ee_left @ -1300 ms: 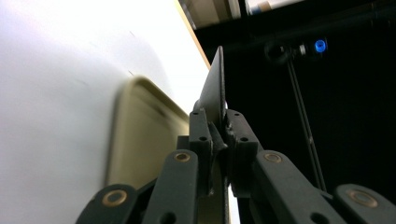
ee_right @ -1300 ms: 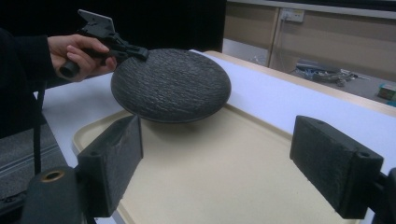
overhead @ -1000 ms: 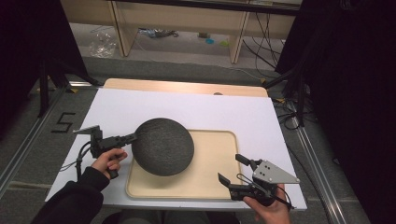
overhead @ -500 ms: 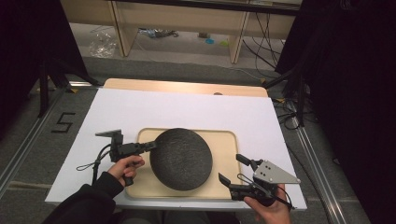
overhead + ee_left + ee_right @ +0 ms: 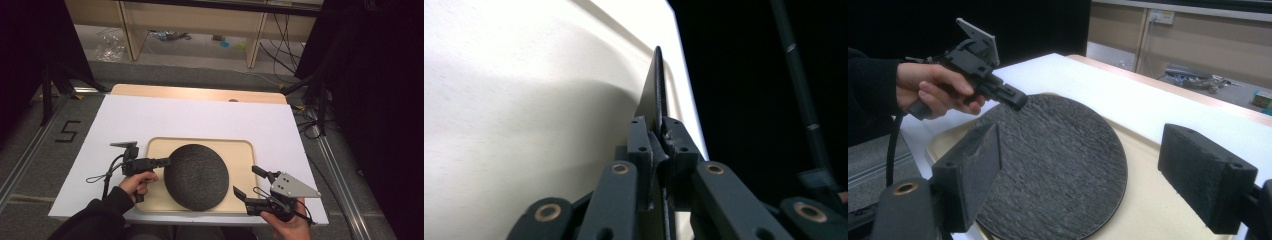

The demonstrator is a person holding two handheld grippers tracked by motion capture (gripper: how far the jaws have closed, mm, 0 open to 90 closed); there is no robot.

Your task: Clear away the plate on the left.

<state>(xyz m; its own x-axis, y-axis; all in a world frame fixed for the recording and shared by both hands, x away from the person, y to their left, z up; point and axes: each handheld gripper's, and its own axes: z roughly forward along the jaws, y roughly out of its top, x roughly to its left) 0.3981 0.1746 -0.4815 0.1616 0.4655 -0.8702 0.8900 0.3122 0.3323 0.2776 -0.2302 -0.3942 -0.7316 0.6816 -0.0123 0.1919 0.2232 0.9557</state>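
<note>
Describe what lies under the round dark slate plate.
The beige wooden tray lies under the round dark slate plate, whose left edge the left gripper pinches. The tray floor beneath the plate is covered.

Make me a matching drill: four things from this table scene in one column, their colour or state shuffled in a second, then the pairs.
1. round slate plate
2. tray
3. left hand-held gripper
4. right hand-held gripper

A. open, holding nothing
B. pale beige, under the plate
C. dark grey, rough surface
D. shut on the plate's edge

Pairs: 1-C, 2-B, 3-D, 4-A
</note>
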